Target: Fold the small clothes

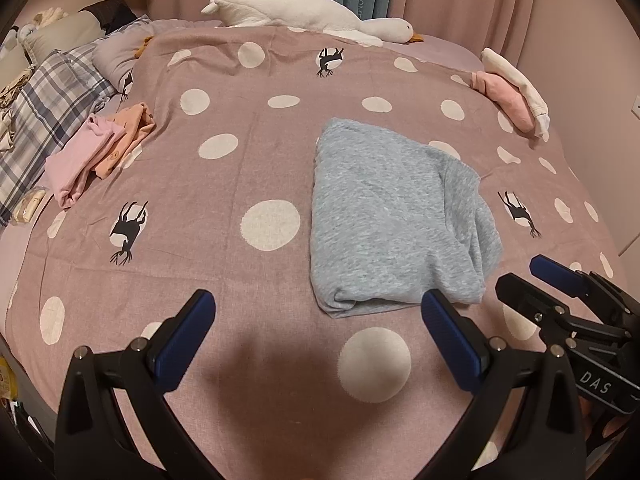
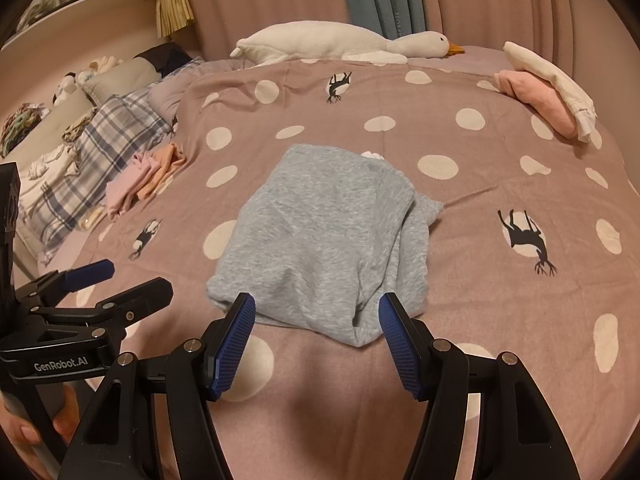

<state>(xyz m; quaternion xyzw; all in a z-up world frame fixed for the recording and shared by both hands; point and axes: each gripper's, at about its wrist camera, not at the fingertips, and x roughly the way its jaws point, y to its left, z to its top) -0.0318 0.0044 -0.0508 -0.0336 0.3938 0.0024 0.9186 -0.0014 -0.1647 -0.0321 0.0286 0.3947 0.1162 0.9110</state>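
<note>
A grey garment [image 1: 384,216] lies folded in a rough rectangle on the pink dotted bedspread [image 1: 240,160]; it also shows in the right wrist view [image 2: 324,232]. My left gripper [image 1: 318,300] is open and empty, just short of the garment's near left corner. My right gripper [image 2: 316,304] is open and empty, its fingertips at the garment's near edge. The right gripper also shows at the right of the left wrist view [image 1: 520,276], and the left gripper at the left of the right wrist view [image 2: 132,276].
Folded pink and orange clothes [image 1: 96,148] lie at the bed's left side by a plaid pillow [image 1: 44,108]. A pink and cream pile [image 1: 512,92] sits at the far right. A white goose plush [image 1: 304,14] lies along the far edge before the curtains.
</note>
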